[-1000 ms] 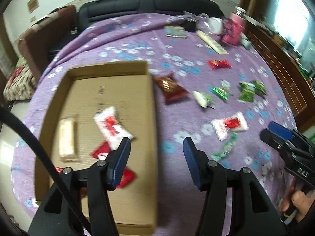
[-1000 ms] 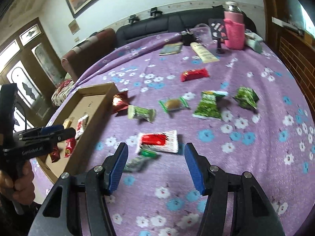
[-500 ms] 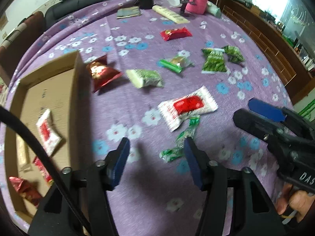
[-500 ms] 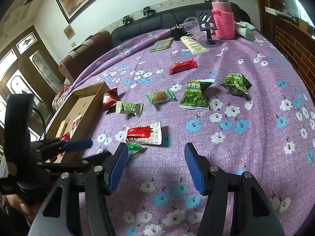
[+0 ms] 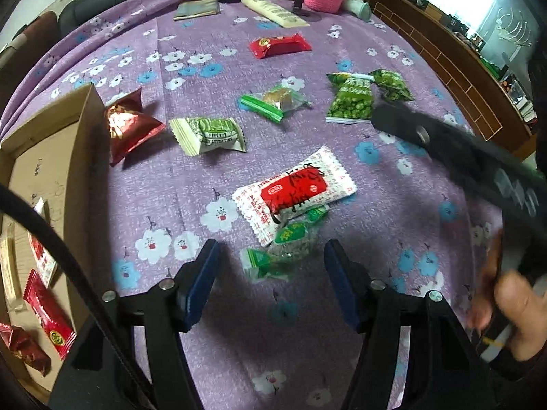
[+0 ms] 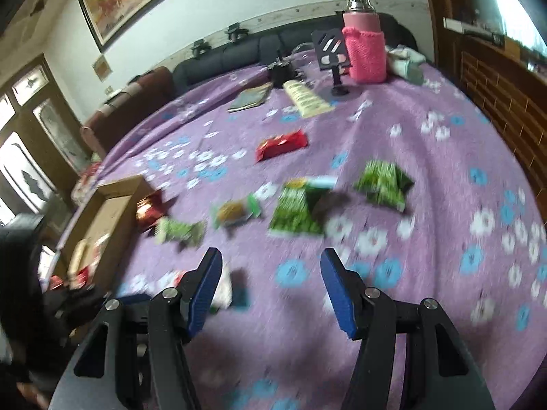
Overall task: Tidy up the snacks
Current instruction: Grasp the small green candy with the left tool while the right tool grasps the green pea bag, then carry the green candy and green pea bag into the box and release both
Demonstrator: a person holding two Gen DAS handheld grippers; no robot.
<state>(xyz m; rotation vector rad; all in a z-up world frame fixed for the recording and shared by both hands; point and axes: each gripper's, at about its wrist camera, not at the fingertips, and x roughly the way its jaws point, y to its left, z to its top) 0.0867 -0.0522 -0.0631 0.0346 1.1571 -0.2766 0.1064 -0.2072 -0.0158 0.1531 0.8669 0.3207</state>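
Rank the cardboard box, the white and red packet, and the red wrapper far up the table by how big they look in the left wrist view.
1. cardboard box
2. white and red packet
3. red wrapper, though it lies farther away, so its true size is unsure.

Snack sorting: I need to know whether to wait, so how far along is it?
Early. A few red packets already lie in the brown cardboard box. The open left gripper hovers empty over a clear green-printed wrapper; the right gripper is also open. About seven snacks remain on the purple floral cloth, including the white-and-red packet.
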